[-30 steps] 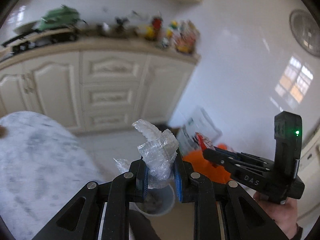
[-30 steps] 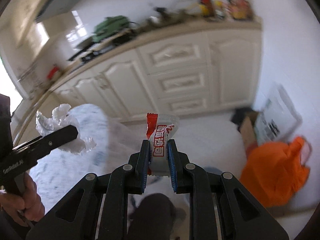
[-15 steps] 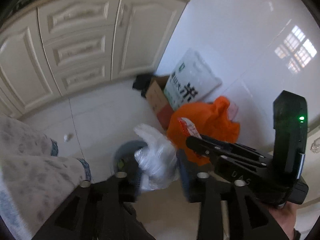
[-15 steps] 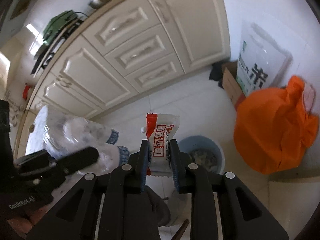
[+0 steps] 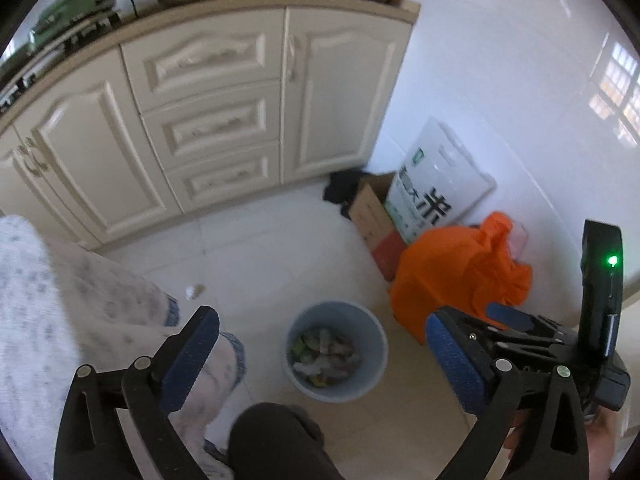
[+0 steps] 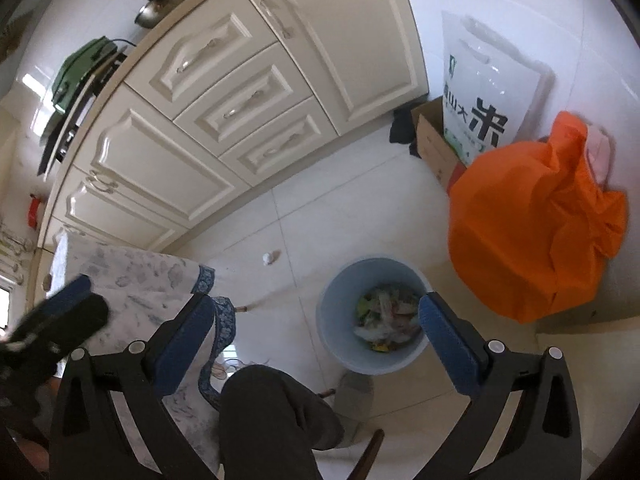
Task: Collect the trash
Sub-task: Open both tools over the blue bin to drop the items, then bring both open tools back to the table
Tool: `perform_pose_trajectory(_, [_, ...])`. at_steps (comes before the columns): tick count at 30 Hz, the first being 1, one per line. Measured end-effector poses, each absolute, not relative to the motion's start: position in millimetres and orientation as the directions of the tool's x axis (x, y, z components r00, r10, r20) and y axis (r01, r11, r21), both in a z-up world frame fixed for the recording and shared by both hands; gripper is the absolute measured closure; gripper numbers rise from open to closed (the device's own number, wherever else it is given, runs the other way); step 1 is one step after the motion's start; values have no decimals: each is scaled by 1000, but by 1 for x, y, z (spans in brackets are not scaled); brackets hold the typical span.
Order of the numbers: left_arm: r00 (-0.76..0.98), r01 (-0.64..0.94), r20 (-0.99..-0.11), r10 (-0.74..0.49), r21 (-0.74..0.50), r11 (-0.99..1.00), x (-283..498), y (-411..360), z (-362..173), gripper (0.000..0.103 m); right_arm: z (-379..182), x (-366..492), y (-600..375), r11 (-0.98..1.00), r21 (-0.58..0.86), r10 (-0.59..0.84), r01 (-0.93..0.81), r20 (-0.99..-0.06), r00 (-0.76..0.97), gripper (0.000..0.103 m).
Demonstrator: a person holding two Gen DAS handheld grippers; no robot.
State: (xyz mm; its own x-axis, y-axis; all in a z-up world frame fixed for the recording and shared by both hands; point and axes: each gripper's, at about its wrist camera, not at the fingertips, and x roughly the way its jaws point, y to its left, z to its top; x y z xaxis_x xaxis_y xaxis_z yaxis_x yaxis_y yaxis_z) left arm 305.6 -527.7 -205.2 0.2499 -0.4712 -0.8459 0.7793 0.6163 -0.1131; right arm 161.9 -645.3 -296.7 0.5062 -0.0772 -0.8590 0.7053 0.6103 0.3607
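My left gripper (image 5: pixel 320 354) and right gripper (image 6: pixel 316 330) both point downward, jaws spread wide with nothing between the blue pads (image 6: pixel 448 350). The right gripper sits close beside the left, my knee (image 6: pixel 268 412) below them.

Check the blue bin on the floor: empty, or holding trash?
Holding trash. The blue bin stands upright, and crumpled wrappers cover its bottom, well below the rim. Both views show it.

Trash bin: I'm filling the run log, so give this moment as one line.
left claw: open, empty | right claw: open, empty | trash bin: on floor below claws, holds wrappers | white scrap: on floor
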Motion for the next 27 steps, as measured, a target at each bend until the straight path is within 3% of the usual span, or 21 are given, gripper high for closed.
perform_pose_trajectory(9, [286,763,-787,-546,-157,627,282,-445,-157,1,-265,170,-625,643,383,-81,663,-827,556,0])
perform_pose_trajectory(16, [408,709,-690,-599,-174,683,279,-346,-103,1,-214,196,-589,718,371,-98,590,-784,613,0])
perform_pose_trajectory(27, [690,471,-550,-471,-153,869,277,-163,-51,1,-133,293,-474,893,308,-21,328,-701,713,0])
